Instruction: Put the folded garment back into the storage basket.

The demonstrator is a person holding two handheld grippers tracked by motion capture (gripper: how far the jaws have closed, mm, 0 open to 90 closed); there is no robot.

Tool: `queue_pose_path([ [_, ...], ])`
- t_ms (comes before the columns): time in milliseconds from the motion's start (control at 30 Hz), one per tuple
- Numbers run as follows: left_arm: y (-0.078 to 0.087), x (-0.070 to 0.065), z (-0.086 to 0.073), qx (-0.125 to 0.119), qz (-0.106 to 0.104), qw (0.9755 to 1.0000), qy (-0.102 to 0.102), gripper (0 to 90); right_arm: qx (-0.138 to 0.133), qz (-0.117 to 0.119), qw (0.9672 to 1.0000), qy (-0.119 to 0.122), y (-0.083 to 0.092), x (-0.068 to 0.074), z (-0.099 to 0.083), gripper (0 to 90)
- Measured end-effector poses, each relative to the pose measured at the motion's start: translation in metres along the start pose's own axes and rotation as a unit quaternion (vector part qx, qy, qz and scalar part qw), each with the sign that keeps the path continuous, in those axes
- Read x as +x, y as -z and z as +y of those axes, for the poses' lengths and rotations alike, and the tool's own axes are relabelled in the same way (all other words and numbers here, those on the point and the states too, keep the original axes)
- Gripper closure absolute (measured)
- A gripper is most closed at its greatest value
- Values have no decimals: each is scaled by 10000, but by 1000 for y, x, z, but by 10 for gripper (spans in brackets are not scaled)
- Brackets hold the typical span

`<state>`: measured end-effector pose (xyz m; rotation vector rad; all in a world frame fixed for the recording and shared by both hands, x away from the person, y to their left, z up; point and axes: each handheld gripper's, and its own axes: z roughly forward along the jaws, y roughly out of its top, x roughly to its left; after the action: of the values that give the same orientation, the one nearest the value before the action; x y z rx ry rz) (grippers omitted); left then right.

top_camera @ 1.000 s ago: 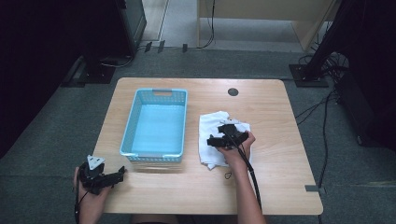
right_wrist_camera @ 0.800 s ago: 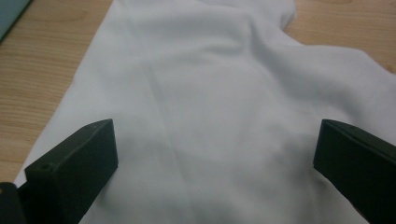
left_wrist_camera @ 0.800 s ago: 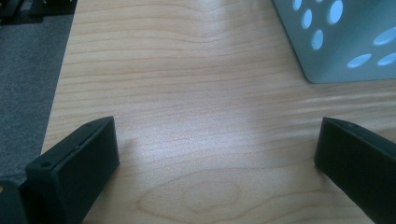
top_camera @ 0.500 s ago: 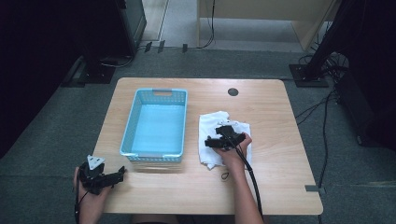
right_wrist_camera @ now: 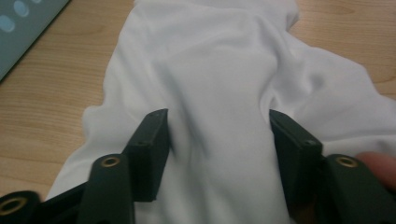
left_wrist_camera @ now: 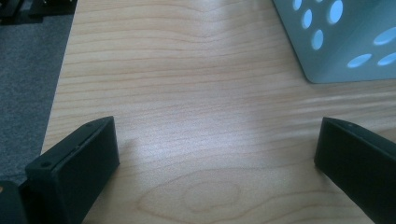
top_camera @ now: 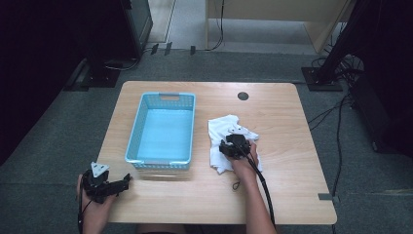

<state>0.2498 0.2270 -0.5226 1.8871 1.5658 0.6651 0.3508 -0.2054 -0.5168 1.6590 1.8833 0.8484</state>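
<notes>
A crumpled white cloth (top_camera: 219, 129) lies on the wooden table (top_camera: 282, 112), just right of a light blue perforated basket (top_camera: 160, 161). My right gripper (top_camera: 231, 145) is pressed down onto the cloth. In the right gripper view its jaws (right_wrist_camera: 218, 135) stand half apart, with a raised fold of the cloth (right_wrist_camera: 219, 56) between them. They have just been closing on that fold. My left gripper (top_camera: 124, 181) rests at the table's near left corner. It stands wide open (left_wrist_camera: 217, 149) over bare wood with nothing between its jaws.
The basket's inside is bare, and its corner (left_wrist_camera: 345, 42) shows close ahead of the left gripper. A dark round grommet (top_camera: 243, 95) sits at the table's far side. Black cables trail from both grippers, and dark equipment stands on the floor around the table.
The right gripper has edged slightly left on the cloth. The left gripper has kept still.
</notes>
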Motion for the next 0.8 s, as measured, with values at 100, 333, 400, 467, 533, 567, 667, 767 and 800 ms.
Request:
queue_pose_path([
  [100,0,0,0,1,0,10000,-2,0,-28,-48,9999,-84,0,-1,0,549],
  [333,0,0,0,0,-2,10000,-1,0,28,31,9999,-167,1,-1,3,726],
  [400,0,0,0,0,-2,10000,-1,0,60,72,9996,-281,1,-2,4,740],
  [467,0,0,0,1,-2,10000,-1,0,108,146,9990,-399,2,-4,5,752],
  [533,0,0,0,1,-2,10000,-1,0,133,182,9988,-445,2,-5,6,755],
  [567,0,0,0,1,-2,10000,-1,0,121,174,9988,-432,3,-5,6,757],
  [667,0,0,0,0,-2,10000,-1,0,73,156,9991,-392,7,-3,9,759],
  [767,0,0,0,0,-2,10000,-1,0,-39,199,9991,-361,14,0,14,760],
  [800,0,0,0,0,-2,10000,-1,0,-78,190,9992,-352,17,1,17,760],
])
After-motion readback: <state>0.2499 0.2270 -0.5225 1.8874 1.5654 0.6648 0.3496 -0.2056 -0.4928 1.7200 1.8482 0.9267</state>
